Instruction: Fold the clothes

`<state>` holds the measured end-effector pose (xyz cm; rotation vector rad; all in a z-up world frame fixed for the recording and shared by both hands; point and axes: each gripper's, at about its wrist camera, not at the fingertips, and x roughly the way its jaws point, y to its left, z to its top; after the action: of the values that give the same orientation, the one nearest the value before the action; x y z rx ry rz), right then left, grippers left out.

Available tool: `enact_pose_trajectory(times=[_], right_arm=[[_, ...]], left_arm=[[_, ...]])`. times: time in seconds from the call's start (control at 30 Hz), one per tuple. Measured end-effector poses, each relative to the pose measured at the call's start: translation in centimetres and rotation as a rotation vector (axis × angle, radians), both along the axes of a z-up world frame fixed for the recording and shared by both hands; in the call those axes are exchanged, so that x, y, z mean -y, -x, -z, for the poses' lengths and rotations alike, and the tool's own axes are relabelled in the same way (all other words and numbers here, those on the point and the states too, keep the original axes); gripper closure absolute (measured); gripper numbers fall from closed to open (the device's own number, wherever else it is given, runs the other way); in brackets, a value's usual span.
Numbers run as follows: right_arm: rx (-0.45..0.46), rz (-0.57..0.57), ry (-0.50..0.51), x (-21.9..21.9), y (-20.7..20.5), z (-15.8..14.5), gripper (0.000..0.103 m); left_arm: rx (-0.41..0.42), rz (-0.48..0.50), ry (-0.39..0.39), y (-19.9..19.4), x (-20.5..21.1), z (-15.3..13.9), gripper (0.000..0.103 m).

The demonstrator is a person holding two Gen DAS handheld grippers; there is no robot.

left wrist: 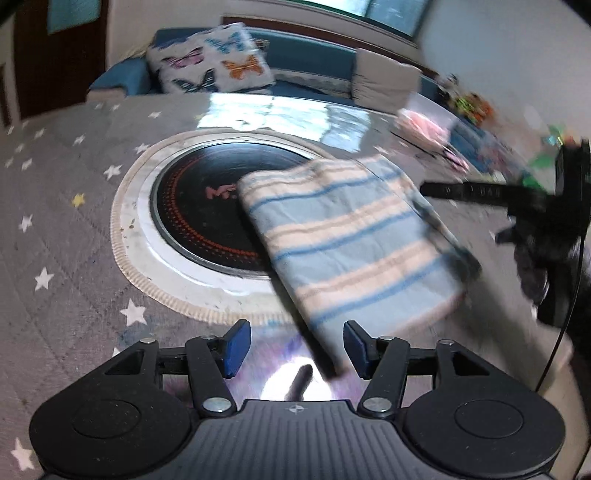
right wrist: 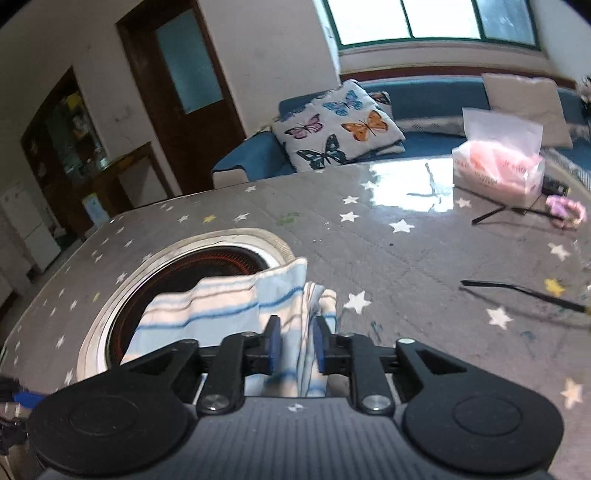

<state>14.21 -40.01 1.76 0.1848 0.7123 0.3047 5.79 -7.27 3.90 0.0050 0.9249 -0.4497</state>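
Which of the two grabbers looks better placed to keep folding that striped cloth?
The right gripper: its jaws are already closed on the striped cloth. The left gripper is open, with the cloth's near corner between its jaws but not gripped.

Soft woven cloth in the striped garment [right wrist: 207, 314]; glossy, reflective cover over the starred tablecloth [right wrist: 406, 258]; shiny black glass in the round cooktop [left wrist: 199, 206]; matt black plastic on the right gripper [right wrist: 295, 349].

You face a blue sofa [right wrist: 424, 99] under a green-framed window [right wrist: 436, 22], bright daylight glaring off the table [right wrist: 406, 240]. Butterfly cushion [right wrist: 338, 125] and a beige cushion [right wrist: 524, 107] sit on the sofa. Dark wooden door [right wrist: 177, 85] on your left, white walls, glass-front cabinet [right wrist: 66, 125] further left.
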Motion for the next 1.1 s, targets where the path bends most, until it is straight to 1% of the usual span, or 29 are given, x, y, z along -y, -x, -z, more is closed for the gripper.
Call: enact_pose_trajectory(times=[0.03,0.07,0.17,0.23,0.33,0.4,0.43,0.47,0.53,0.57,0.6,0.63,0.7,0.77,0.83,1.0,1.1], right_arm=[[0.004,-0.014,0.013,0.0,0.8,-0.3,0.068],[0.008,-0.028,0.028,-0.1,1.5,-0.5,0.066],[0.007,-0.058,0.065,-0.1,3.6,-0.7,0.065],[-0.003,-0.067,0.064,0.0,4.7,-0.7,0.065],[-0.011,-0.078,0.068,-0.1,6.1,-0.5,0.065],[-0.007,-0.079,0.066,-0.3,6.5,-0.4,0.065],[-0.006,-0.077,0.058,-0.3,6.7,-0.4,0.065],[-0.005,-0.077,0.051,-0.3,6.9,-0.3,0.065],[-0.004,-0.070,0.046,-0.4,7.0,-0.1,0.066],[-0.006,-0.064,0.047,-0.5,7.1,0.0,0.067],[-0.012,-0.062,0.045,-0.6,7.1,0.3,0.067],[-0.022,-0.063,0.041,-0.6,7.1,0.6,0.074],[-0.048,-0.070,0.034,-0.6,7.3,1.2,0.083],[-0.069,-0.079,0.050,-0.7,7.6,1.7,0.083],[-0.066,-0.082,0.063,-0.7,8.0,1.5,0.083],[0.030,-0.089,0.051,-1.1,7.7,-0.9,0.081],[0.065,-0.096,0.046,-1.6,6.5,-1.5,0.081]], left_arm=[[0.014,0.020,-0.017,0.6,0.2,0.0,0.042],[0.028,0.040,-0.034,1.2,0.5,-0.1,0.041],[0.070,0.090,-0.086,2.6,1.5,0.1,0.040],[0.107,0.107,-0.122,3.2,2.4,0.4,0.040],[0.166,0.096,-0.178,3.3,3.3,0.8,0.042],[0.185,0.091,-0.202,3.4,3.7,1.1,0.044],[0.196,0.094,-0.212,3.5,3.8,1.3,0.048],[0.211,0.100,-0.224,3.7,4.0,1.4,0.057],[0.241,0.104,-0.249,4.0,4.1,1.5,0.069],[0.246,0.102,-0.250,4.1,4.1,1.6,0.084],[0.246,0.098,-0.246,4.1,4.0,1.6,0.094],[0.247,0.094,-0.241,4.1,3.9,1.6,0.095],[0.247,0.087,-0.234,4.1,3.5,1.5,0.099],[0.252,0.075,-0.239,4.3,3.0,1.4,0.100],[0.245,0.057,-0.249,4.3,2.3,1.4,0.100],[0.210,0.024,-0.231,3.8,0.9,1.0,0.099],[0.221,0.016,-0.197,3.6,0.6,-0.2,0.098]])
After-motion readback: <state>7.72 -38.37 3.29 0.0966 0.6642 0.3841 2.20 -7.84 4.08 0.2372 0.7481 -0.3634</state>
